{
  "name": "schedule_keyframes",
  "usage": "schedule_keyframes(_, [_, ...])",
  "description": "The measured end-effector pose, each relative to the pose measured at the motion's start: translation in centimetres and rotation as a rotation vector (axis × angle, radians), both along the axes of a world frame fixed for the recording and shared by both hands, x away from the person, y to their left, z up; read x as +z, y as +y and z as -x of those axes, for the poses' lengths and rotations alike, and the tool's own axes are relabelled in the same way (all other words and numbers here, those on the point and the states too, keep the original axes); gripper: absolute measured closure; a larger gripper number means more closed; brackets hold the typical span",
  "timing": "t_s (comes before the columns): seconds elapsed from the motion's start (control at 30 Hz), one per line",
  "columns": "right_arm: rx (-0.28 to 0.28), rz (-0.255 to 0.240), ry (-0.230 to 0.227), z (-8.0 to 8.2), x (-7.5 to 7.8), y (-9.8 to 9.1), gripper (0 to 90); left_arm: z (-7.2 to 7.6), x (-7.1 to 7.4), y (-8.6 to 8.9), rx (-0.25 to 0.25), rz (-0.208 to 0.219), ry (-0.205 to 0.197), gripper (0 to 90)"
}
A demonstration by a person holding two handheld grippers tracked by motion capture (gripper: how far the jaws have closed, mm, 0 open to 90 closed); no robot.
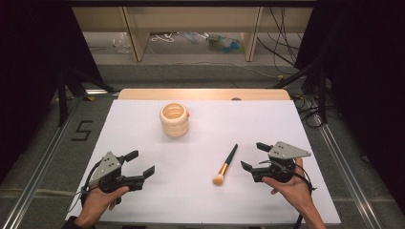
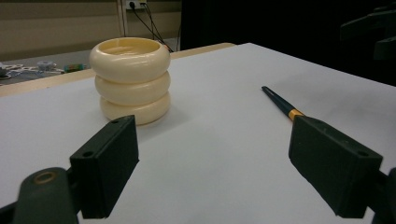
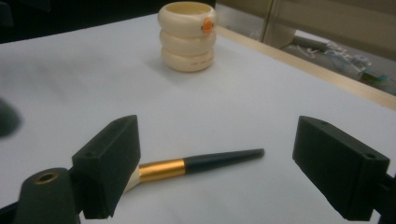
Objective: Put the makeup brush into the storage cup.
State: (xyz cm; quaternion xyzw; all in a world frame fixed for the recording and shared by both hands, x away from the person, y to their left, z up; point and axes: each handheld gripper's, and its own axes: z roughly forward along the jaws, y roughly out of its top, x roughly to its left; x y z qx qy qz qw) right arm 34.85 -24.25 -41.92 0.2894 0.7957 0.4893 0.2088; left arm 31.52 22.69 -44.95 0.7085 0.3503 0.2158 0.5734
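Note:
A cream ribbed cup [image 1: 174,119] shaped like three stacked rings stands upright toward the back of the white table [image 1: 143,119]. It appears in the left gripper view [image 2: 130,79] and, with an orange spot on its side, in the right gripper view [image 3: 187,36]. A makeup brush [image 1: 225,165] with a dark handle, gold band and pale bristles lies flat near the table's front right. My left gripper [image 1: 142,163] rests open at the front left, holding nothing. My right gripper [image 1: 253,156] is open just right of the brush [image 3: 205,163], not touching it.
A wooden strip [image 1: 203,94] edges the table's far side. Beyond it stand shelf legs and loose cables on the floor [image 1: 210,43]. Metal rails [image 1: 334,148] run along both sides. A number 5 is marked on the floor [image 1: 82,130] at left.

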Motion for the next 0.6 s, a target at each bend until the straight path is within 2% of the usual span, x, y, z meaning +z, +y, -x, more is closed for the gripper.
schedule_keyframes(0.1, [0.024, 0.029, 0.025, -0.5, 0.2, 0.1, 16.0, 0.0, 0.0, 0.0, -0.001, -0.002, 0.001, 15.8])
schedule_keyframes(0.13, [0.043, 0.063, 0.045, -1.1, 0.3, 0.4, 16.3, 0.0, 0.0, 0.1, 0.001, -0.004, 0.003, 15.8])
schedule_keyframes(0.23, [0.063, 0.085, 0.057, -1.6, 0.4, 0.7, 16.9, 0.0, 0.0, 0.1, 0.0, -0.004, 0.002, 15.8])
schedule_keyframes(0.27, [0.089, 0.122, 0.063, -2.1, 0.6, 1.0, 17.6, 0.0, 0.0, 0.0, 0.0, -0.006, 0.003, 15.8])
schedule_keyframes(0.3, [0.089, 0.122, 0.063, -2.1, 0.6, 1.0, 17.6, 0.0, 0.0, 0.0, 0.0, -0.006, 0.003, 15.8])
schedule_keyframes(0.37, [0.134, 0.175, 0.079, -2.9, 1.0, 1.6, 18.1, 0.0, 0.0, 0.0, -0.001, -0.006, 0.003, 15.8])
schedule_keyframes(0.43, [0.155, 0.201, 0.098, -3.5, 1.1, 2.1, 18.1, 0.0, 0.0, 0.0, 0.0, -0.006, 0.002, 15.8])
schedule_keyframes(0.5, [0.167, 0.218, 0.098, -3.8, 1.1, 2.3, 18.1, 0.0, 0.0, 0.0, 0.0, -0.005, 0.002, 15.8])
schedule_keyframes(0.53, [0.183, 0.245, 0.126, -4.3, 1.0, 2.8, 18.5, 0.0, 0.0, 0.0, -0.002, -0.003, 0.001, 15.8])
schedule_keyframes(0.57, [0.191, 0.267, 0.128, -4.6, 1.0, 3.0, 18.6, 0.0, 0.0, 0.0, -0.002, -0.004, 0.001, 15.8])
schedule_keyframes(0.6, [0.191, 0.267, 0.128, -4.6, 1.0, 3.0, 18.6, 0.0, 0.0, 0.0, -0.002, -0.004, 0.001, 15.8])
